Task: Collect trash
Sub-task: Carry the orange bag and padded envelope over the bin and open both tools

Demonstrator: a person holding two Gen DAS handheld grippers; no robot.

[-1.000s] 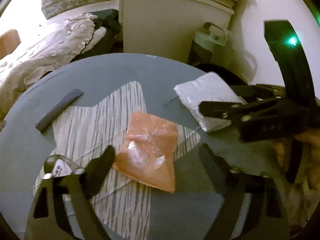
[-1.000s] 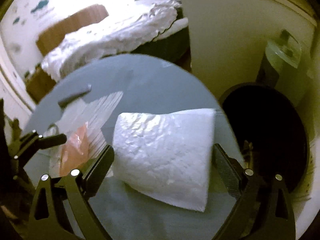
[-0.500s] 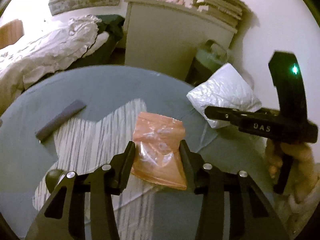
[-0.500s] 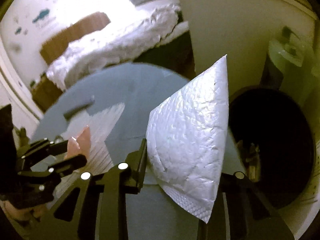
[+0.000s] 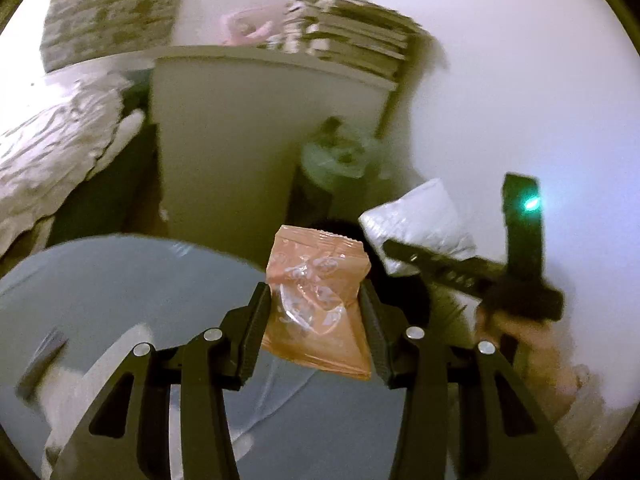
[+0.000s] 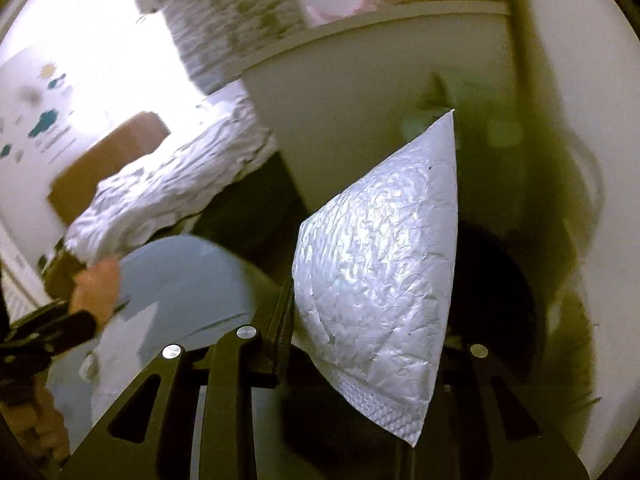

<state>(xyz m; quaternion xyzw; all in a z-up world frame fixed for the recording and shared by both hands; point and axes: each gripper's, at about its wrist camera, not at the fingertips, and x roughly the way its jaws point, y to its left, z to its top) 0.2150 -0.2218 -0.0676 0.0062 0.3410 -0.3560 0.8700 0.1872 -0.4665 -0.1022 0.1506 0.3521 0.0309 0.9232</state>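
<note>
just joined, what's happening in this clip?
A person is clearing trash off a round grey table with two handheld grippers. The left gripper is shut on an orange plastic bag, lifted off the table. The right gripper is shut on a white bubble mailer, held up near a dark round bin beside the table. Nothing is dropped yet.

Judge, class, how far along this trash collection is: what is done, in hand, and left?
Done: both pieces are lifted off the grey table. In hand: left tongs clamp the orange bag; right tongs clamp the white bubble mailer. Left: dropping both into the black bin.
</note>
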